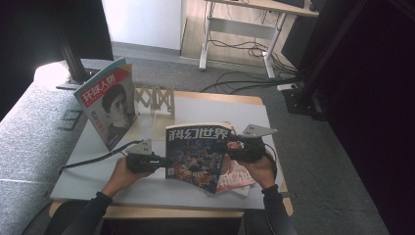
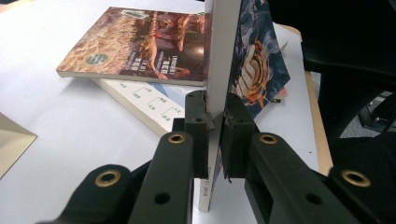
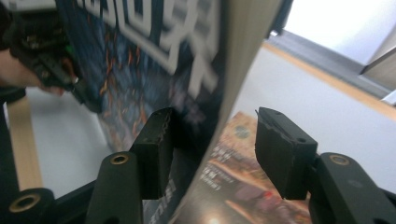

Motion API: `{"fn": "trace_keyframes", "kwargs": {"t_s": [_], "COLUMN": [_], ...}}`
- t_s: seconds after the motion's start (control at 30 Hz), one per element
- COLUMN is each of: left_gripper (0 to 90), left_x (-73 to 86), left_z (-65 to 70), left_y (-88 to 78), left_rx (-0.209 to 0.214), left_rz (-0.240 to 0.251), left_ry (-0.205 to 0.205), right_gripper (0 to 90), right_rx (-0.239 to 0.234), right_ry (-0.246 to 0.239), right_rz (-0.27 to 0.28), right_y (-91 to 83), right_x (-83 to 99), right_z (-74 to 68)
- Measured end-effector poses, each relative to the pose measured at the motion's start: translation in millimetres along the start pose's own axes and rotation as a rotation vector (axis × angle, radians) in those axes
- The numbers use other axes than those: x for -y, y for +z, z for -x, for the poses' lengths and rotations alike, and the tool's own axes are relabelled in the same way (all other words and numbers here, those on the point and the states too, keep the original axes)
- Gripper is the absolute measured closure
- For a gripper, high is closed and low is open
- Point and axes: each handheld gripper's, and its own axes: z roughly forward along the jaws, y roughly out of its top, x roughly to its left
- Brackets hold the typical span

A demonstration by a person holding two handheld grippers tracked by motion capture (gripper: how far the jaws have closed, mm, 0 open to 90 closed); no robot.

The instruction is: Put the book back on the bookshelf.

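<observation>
While held upright above the near half of the white board (image 1: 98, 171), blue-covered magazine (image 1: 195, 154) gripped at its left edge by left gripper (image 1: 159, 161), pads clenched on the spine and pages, plain in the left gripper view (image 2: 215, 135). At the magazine's right edge, right gripper (image 1: 230, 145) parted around it: in the right gripper view (image 3: 212, 149) one pad close against the cover, the other standing off from the page edges, so released, not pinching. No telling whether the near pad touches. Just under and right of the magazine, stacked books (image 1: 235, 181) lying flat on the board, top one brown-covered (image 2: 135, 46), a paler one beneath. Beyond the magazine, wooden rack (image 1: 156, 100) standing near the far edge of the board. Left of the rack and well apart from the held magazine, second magazine (image 1: 110, 103) with a portrait cover, propped upright and leaning.
</observation>
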Motion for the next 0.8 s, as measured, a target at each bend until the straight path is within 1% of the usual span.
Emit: {"fn": "trace_keyframes", "kwargs": {"t_s": [0.1,0.2,0.33,0.4,0.47,0.53,0.63,0.73,0.8], "left_gripper": [82.9,82.8,82.7,82.6,81.8,80.0,73.8,71.4,70.1], "left_x": [1.3,2.7,4.4,5.5,5.8,4.6,2.0,0.0,-3.0], "left_z": [2.9,5.4,6.6,7.1,7.4,6.8,6.5,4.8,5.6], "left_y": [-1.1,-2.4,-5.5,-7.0,-8.2,-8.9,-8.0,-8.3,-8.9], "left_rx": [-0.011,-0.019,-0.030,-0.034,-0.032,-0.019,-0.012,0.000,-0.001], "left_rz": [0.003,0.007,0.006,0.011,0.008,-0.001,-0.012,-0.007,0.004], "left_ry": [0.006,0.011,0.006,-0.005,-0.003,0.002,0.006,-0.001,0.007], "right_gripper": [51.6,56.8,63.9,67.0,69.3,71.3,73.9,74.1,74.0], "right_rx": [-0.026,-0.042,-0.049,-0.060,-0.076,-0.087,-0.091,-0.091,-0.095], "right_ry": [0.007,0.019,0.029,0.031,0.030,0.027,0.015,0.014,0.008], "right_rz": [-0.023,-0.026,-0.005,0.013,0.027,0.040,0.046,0.047,0.050], "right_y": [10.4,16.3,18.8,18.4,17.1,16.0,14.5,14.2,14.0], "right_x": [6.8,10.4,12.0,12.6,12.9,13.5,14.8,16.1,16.5], "right_z": [-4.2,-5.9,-8.5,-10.2,-11.6,-12.8,-13.7,-13.2,-13.2]}}
